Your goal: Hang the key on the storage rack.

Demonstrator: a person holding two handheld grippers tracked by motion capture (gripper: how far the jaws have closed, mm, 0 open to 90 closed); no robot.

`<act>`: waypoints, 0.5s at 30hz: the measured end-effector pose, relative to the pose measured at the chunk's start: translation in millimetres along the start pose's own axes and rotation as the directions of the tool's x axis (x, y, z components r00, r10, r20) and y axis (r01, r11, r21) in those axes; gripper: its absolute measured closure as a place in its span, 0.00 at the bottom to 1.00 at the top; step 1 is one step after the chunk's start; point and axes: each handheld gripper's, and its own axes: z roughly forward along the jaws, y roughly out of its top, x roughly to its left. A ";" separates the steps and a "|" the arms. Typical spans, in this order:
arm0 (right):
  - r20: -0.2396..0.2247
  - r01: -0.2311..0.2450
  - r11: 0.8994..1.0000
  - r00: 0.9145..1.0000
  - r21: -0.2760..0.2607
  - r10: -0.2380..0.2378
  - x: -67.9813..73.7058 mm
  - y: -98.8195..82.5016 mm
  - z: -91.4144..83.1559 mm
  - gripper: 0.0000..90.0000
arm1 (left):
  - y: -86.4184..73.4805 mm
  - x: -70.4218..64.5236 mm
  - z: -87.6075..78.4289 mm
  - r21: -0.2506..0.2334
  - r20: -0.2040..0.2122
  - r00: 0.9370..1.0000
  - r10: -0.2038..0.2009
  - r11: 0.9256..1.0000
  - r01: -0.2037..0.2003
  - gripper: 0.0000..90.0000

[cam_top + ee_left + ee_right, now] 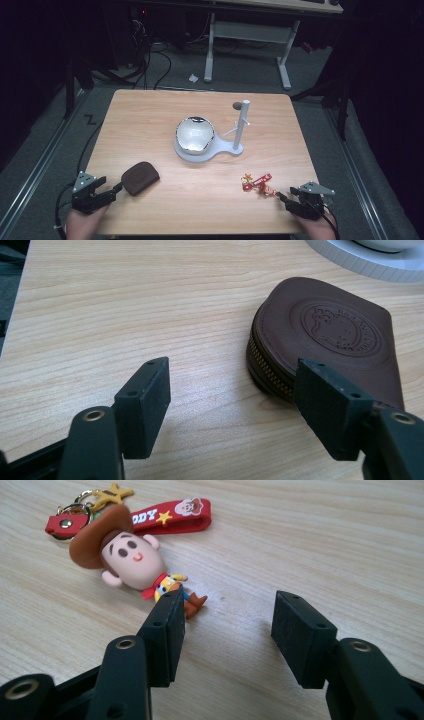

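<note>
Now your right gripper stands wide, empty; the cowboy keychain lies upper left of it.

High view overhead; gripper views close, low over table.

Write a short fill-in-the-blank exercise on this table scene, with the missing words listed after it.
1. The left gripper stands open beside a brown zipped ____.
2. The keychain figure wears a brown ____.
3. The keychain's strap is coloured ____.
4. The shiny bowl rests on a ____ stand.

Missing words: pouch; hat; red; white
</note>
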 end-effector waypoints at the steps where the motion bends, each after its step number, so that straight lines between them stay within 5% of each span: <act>1: 0.000 0.000 1.000 1.000 0.000 0.000 0.0 0.0 0.0 0.53 | 0.0 0.0 0.0 0.000 0.000 1.000 0.000 1.000 0.000 0.33; 6: 0.007 -0.005 1.000 1.000 0.017 0.005 3.2 2.1 1.4 0.49 | 0.1 1.1 -0.9 -0.006 0.011 1.000 -0.009 1.000 0.010 0.33; 15: 0.003 0.056 0.993 0.998 0.107 -0.057 13.8 14.0 4.0 0.46 | 2.1 -2.5 -0.8 0.008 0.001 0.998 0.056 0.998 -0.056 0.30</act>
